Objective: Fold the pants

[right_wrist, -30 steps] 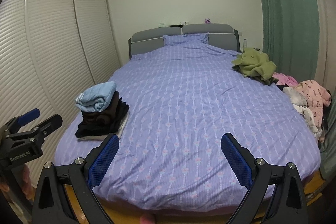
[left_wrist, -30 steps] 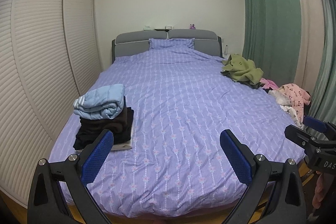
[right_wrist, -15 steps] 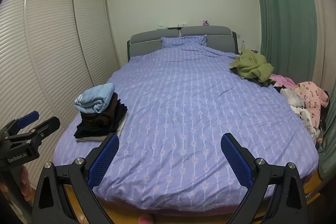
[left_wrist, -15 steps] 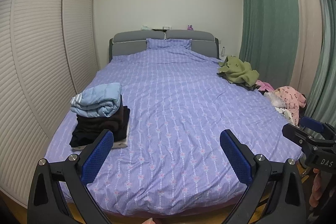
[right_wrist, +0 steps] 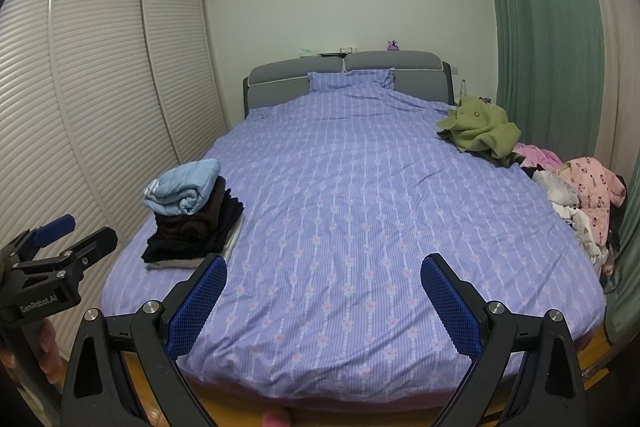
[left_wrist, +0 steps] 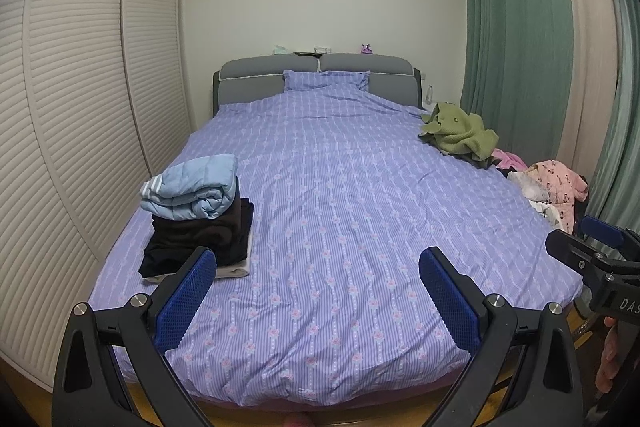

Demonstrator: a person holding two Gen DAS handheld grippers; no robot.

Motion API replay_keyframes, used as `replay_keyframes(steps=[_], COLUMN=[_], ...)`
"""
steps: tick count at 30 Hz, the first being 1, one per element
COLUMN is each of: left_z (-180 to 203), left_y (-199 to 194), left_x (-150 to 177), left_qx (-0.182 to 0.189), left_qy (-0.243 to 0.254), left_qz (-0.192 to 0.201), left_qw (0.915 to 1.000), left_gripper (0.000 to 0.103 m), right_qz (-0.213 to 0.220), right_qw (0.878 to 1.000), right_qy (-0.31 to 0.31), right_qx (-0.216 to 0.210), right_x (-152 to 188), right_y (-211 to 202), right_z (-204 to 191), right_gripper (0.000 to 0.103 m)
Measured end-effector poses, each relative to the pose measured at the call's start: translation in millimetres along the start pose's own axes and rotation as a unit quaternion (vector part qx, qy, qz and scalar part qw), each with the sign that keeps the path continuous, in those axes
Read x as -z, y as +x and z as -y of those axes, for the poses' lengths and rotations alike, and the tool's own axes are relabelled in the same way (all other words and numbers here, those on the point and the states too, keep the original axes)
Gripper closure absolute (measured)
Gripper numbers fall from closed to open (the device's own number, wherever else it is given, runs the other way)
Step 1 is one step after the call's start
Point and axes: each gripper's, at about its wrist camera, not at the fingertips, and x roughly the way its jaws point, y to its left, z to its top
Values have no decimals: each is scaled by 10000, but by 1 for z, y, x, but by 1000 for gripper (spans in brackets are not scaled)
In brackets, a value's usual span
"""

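Note:
A folded stack of dark pants (left_wrist: 200, 239) (right_wrist: 192, 231) topped by a light blue padded garment (left_wrist: 192, 187) (right_wrist: 182, 187) sits at the bed's left edge. Unfolded clothes lie along the right edge: a green garment (left_wrist: 460, 133) (right_wrist: 480, 129) and a pink patterned pile (left_wrist: 554, 183) (right_wrist: 588, 191). My left gripper (left_wrist: 316, 275) hangs open over the foot of the bed, nothing between its blue pads. My right gripper (right_wrist: 324, 279) is open too, also empty. Each gripper shows at the edge of the other's view.
A wide bed with a purple striped cover (left_wrist: 340, 211) (right_wrist: 360, 211) fills the room. Louvred wardrobe doors (left_wrist: 80, 107) line the left wall, green curtains (left_wrist: 520, 47) the right. A grey headboard (left_wrist: 320, 75) stands at the far wall. Wooden floor shows at the bed's foot.
Both cameras have drawn back and risen slightly, so the bed sits a little lower and farther in view. Both grippers stay open and empty.

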Motion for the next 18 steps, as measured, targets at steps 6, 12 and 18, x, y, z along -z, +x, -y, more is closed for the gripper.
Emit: replay_keyframes(steps=[6, 12, 18], left_z=[0, 0, 0], left_y=[-1, 0, 0], left_x=[0, -1, -2], left_qx=[-41, -58, -64], left_qy=[-37, -39, -82], left_qz=[-12, -28, -25], left_qw=[10000, 10000, 9999], left_gripper=[0, 0, 0], right_qz=[-12, -13, -22], right_qw=[10000, 10000, 10000], right_qy=[6, 6, 11], right_qx=[8, 14, 13], right_x=[0, 0, -1], right_y=[1, 1, 2], right_z=[1, 1, 1], right_gripper=[4, 4, 4])
